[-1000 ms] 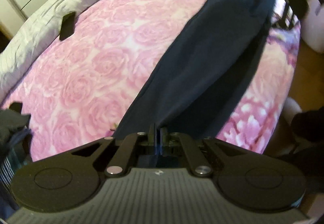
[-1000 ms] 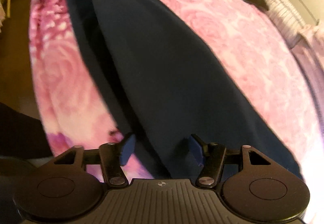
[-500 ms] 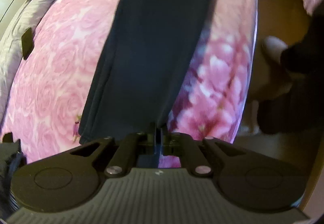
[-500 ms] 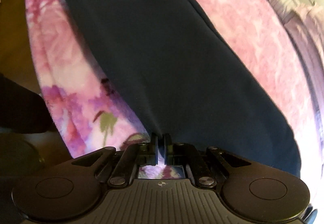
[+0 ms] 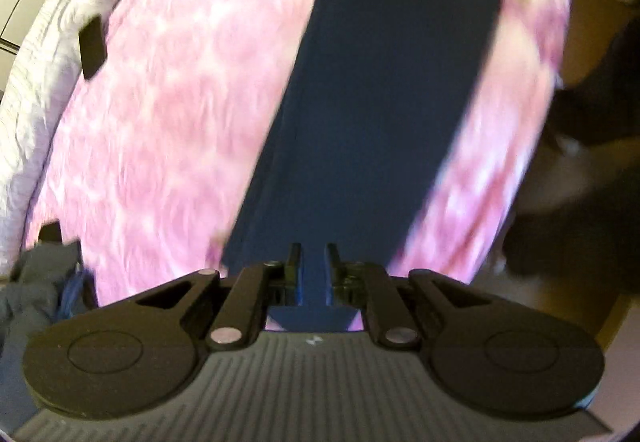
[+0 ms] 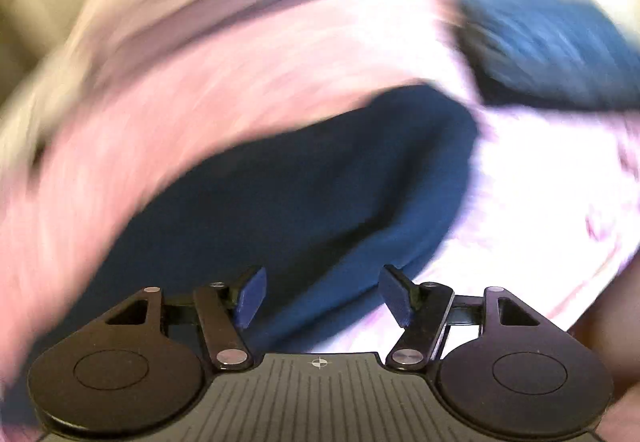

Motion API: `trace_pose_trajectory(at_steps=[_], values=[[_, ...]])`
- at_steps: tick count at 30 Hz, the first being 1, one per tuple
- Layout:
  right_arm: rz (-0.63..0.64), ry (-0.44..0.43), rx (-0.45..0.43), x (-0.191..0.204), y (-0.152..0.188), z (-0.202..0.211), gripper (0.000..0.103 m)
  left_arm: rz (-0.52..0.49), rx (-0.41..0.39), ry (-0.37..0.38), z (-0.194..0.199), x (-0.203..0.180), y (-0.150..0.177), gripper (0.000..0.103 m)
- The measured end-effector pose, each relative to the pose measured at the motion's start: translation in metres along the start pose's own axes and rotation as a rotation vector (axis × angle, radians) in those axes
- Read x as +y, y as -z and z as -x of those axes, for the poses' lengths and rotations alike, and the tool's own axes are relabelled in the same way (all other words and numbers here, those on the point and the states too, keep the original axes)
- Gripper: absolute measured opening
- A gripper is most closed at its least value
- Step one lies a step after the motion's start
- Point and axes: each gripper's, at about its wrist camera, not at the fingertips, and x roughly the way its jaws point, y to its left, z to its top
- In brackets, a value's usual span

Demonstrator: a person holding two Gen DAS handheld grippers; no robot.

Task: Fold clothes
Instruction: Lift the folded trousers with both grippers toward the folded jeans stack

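Half a second ago my right gripper (image 6: 322,296) pinched the navy garment's (image 6: 304,194) edge; now its jaws have just been opening and stand apart, empty, the cloth lying past them from 9 to 1 o'clock across the pink floral bedspread (image 6: 168,114). I judge that end is laid down so the fold can rest. My left gripper (image 5: 313,269) is nearly together, clamped on a thin strip of the same garment (image 5: 384,110), anchoring that end. From there the cloth runs as a long, smooth, dark band toward 12 o'clock. Motion blur hides finer creases.
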Motion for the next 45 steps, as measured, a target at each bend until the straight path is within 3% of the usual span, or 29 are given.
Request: trace_pose_trajectory(at_steps=[1,5,6,7,8,14,18,19,22,23,24,27,30,32,36,38,42,45], values=[[-0.093,-0.01,-0.02,-0.024,-0.016,-0.005,0.066,-0.014,-0.02,0.009,0.003,-0.008,-0.022,0.008],[-0.173,-0.06,-0.013,-0.074,-0.054,-0.042,0.066,-0.117,-0.111,0.063,0.004,-0.051,-0.119,0.008],[-0.186,-0.078,-0.003,-0.083,-0.063,-0.052,0.057,-0.135,-0.138,0.081,0.002,-0.061,-0.145,0.008],[-0.203,-0.087,0.016,-0.09,-0.068,-0.06,0.009,-0.162,-0.166,0.095,0.001,-0.071,-0.167,0.008],[-0.222,-0.086,0.045,-0.097,-0.07,-0.064,0.002,-0.19,-0.195,0.109,0.0,-0.082,-0.19,0.008],[-0.057,-0.119,0.078,-0.117,-0.083,-0.056,0.002,-0.342,-0.364,0.237,-0.012,-0.155,-0.308,0.009],[-0.024,-0.118,0.111,-0.119,-0.074,-0.066,0.002,-0.424,-0.375,0.289,-0.036,-0.2,-0.352,0.011],[-0.025,-0.112,0.108,-0.121,-0.071,-0.061,0.002,-0.44,-0.349,0.298,-0.043,-0.207,-0.356,0.011],[-0.022,-0.078,0.088,-0.122,-0.064,-0.04,0.021,-0.478,-0.276,0.33,-0.062,-0.229,-0.361,0.013],[0.0,-0.069,0.066,-0.116,-0.063,-0.029,0.021,-0.473,-0.277,0.336,-0.065,-0.231,-0.357,0.022],[0.025,-0.063,0.043,-0.108,-0.061,-0.019,0.021,-0.455,-0.282,0.347,-0.063,-0.229,-0.355,0.023],[0.096,-0.067,-0.028,-0.078,-0.054,0.001,0.02,-0.38,-0.31,0.378,-0.054,-0.219,-0.349,0.023],[0.105,-0.118,-0.043,-0.057,-0.048,-0.009,0.021,-0.287,-0.337,0.346,-0.045,-0.2,-0.34,0.023],[0.111,-0.151,-0.053,-0.043,-0.044,-0.015,0.021,-0.207,-0.313,0.307,-0.049,-0.184,-0.332,0.023],[0.124,-0.248,0.086,-0.031,-0.022,-0.051,0.02,-0.07,-0.202,0.291,-0.069,-0.156,-0.304,0.022],[0.147,-0.215,0.153,-0.034,-0.007,-0.06,0.02,-0.028,-0.159,0.305,-0.078,-0.144,-0.285,0.022],[0.163,-0.144,0.183,-0.028,-0.006,-0.045,0.02,-0.007,-0.202,0.287,-0.064,-0.122,-0.261,0.023],[0.201,-0.146,0.154,-0.007,-0.018,-0.03,0.02,0.041,-0.27,0.264,-0.054,-0.093,-0.254,0.023]])
